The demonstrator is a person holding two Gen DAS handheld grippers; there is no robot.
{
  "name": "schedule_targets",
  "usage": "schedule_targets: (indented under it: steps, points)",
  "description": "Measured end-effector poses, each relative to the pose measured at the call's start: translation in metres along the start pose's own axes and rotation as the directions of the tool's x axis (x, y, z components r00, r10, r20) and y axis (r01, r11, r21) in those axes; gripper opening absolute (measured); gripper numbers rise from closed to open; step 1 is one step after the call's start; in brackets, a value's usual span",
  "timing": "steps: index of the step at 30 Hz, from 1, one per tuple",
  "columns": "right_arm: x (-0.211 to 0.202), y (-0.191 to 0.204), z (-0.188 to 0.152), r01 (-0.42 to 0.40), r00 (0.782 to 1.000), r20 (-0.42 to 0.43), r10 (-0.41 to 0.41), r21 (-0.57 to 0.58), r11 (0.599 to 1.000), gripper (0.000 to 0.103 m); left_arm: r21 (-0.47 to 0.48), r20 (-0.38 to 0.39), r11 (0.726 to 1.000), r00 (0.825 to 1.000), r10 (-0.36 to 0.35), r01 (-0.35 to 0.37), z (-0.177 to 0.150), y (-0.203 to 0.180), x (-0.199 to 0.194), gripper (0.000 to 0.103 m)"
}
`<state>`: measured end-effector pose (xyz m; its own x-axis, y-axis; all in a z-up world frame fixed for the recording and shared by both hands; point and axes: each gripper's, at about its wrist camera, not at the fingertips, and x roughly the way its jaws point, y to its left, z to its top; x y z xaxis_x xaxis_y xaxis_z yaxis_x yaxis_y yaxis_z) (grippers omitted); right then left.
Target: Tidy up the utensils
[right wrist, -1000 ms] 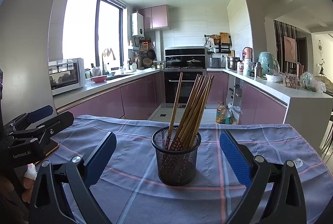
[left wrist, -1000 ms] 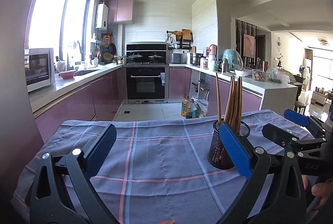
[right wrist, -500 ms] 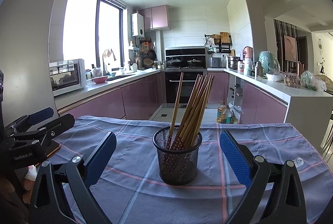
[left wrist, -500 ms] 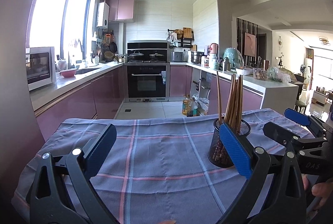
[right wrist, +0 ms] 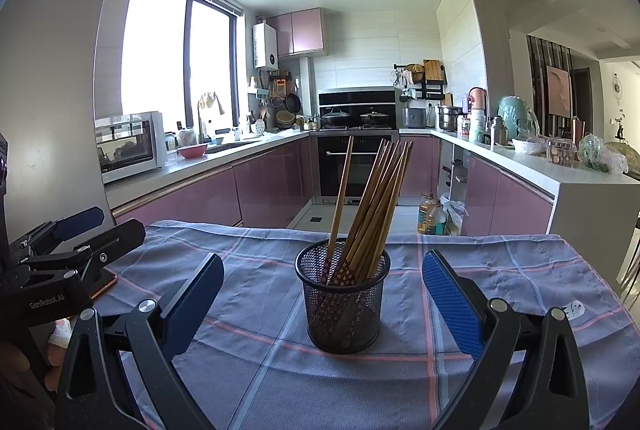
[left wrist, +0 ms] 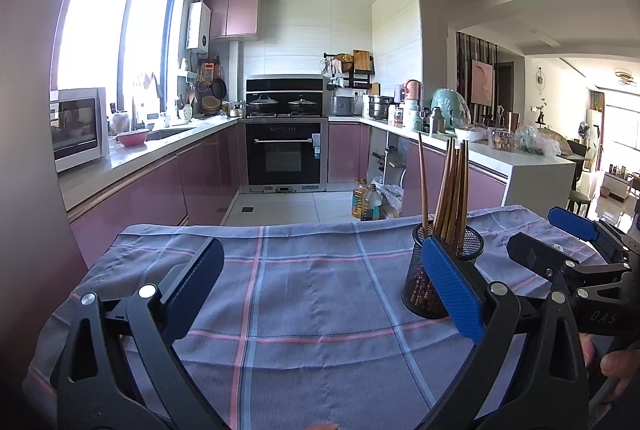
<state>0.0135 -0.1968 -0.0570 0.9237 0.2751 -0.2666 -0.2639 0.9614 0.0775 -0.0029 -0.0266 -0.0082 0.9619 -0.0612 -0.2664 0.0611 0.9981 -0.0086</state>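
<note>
A black mesh cup (right wrist: 343, 294) stands upright on the checked blue cloth (right wrist: 500, 270), holding several wooden chopsticks (right wrist: 376, 198) that lean right. My right gripper (right wrist: 322, 290) is open, its blue pads on either side of the cup and a little nearer the camera, touching nothing. In the left wrist view the same cup (left wrist: 434, 276) and its chopsticks (left wrist: 450, 186) sit behind the right pad. My left gripper (left wrist: 320, 280) is open over bare cloth (left wrist: 304, 270), left of the cup. Each gripper also shows at the edge of the other's view.
The table's far edge drops to a kitchen floor with oil bottles (left wrist: 366, 200). Pink cabinets, an oven (left wrist: 285, 154) and a white counter (left wrist: 532, 166) lie beyond. A person's hand (left wrist: 618, 370) holds the right gripper. A brown flat object (right wrist: 105, 286) lies at the cloth's left edge.
Both views have shifted very slightly; the cup and chopsticks stay put and both grippers remain open.
</note>
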Motion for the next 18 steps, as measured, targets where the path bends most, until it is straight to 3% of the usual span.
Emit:
schedule_targets:
  steps: [18]
  points:
    - [0.0018,0.0002,-0.0010,0.003,1.000,-0.004,-0.003,0.008,1.000,0.096,0.001,-0.014,1.000,1.000,0.005,-0.005,-0.0027,0.0009,0.0020,0.097]
